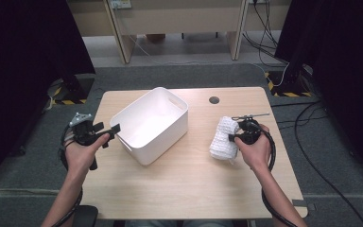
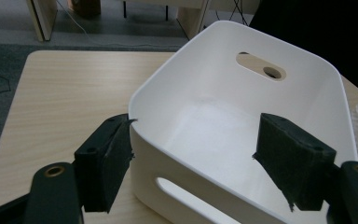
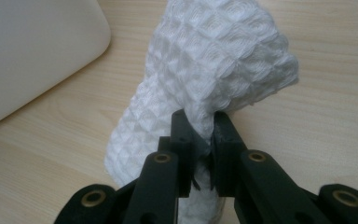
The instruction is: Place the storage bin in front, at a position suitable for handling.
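White waffle-weave cloth [image 3: 200, 70] hangs bunched from our right hand-held gripper [image 3: 204, 135], whose jaws are pressed together on a fold of it; in the high view the cloth [image 1: 224, 138] sits at the right side of the pale wooden counter [image 1: 184, 189], its lower end at the surface. Our left hand-held gripper [image 2: 193, 161] stands spread wide, its pads clear on either side of the near corner of the white plastic bin [image 2: 223, 116], gripping nothing. We see the bin [image 1: 151, 124] resting near the counter's middle, well apart from the cloth.
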Motion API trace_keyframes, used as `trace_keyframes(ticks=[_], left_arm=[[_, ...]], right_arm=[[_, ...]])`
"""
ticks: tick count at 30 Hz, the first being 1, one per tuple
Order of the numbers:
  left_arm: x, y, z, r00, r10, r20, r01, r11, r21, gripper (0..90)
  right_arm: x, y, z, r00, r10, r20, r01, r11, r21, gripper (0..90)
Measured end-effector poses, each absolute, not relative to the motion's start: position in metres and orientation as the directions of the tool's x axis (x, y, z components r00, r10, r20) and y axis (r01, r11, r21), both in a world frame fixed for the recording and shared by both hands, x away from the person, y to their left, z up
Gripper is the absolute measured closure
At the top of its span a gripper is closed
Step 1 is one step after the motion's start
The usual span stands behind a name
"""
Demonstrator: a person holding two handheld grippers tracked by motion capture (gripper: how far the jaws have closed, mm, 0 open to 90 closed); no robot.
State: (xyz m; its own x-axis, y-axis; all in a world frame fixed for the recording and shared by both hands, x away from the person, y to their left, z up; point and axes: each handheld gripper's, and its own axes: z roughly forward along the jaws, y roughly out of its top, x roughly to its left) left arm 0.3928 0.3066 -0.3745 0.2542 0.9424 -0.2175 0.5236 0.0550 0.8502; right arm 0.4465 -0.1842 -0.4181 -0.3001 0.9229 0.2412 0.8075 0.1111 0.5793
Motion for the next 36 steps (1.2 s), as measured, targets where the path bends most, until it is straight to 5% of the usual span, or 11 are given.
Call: trace_keyframes(ticks=[16,28,36], left_arm=[[0.414,0.301,-0.396,0.233,0.942,-0.240,0.628,0.042,0.777,46.3],[0.500,0.276,-0.391,0.276,0.949,-0.152,0.637,-0.062,0.768,66.2],[0.533,0.249,-0.392,0.352,0.932,-0.085,0.606,-0.158,0.780,68.4]], right_arm=[[0.451,-0.166,-0.444,-0.321,0.903,0.285,0.855,0.147,0.497,82.2],[0.441,-0.147,-0.446,-0.377,0.882,0.283,0.850,0.208,0.485,82.2],[0.431,-0.147,-0.439,-0.399,0.873,0.281,0.836,0.221,0.502,82.2]])
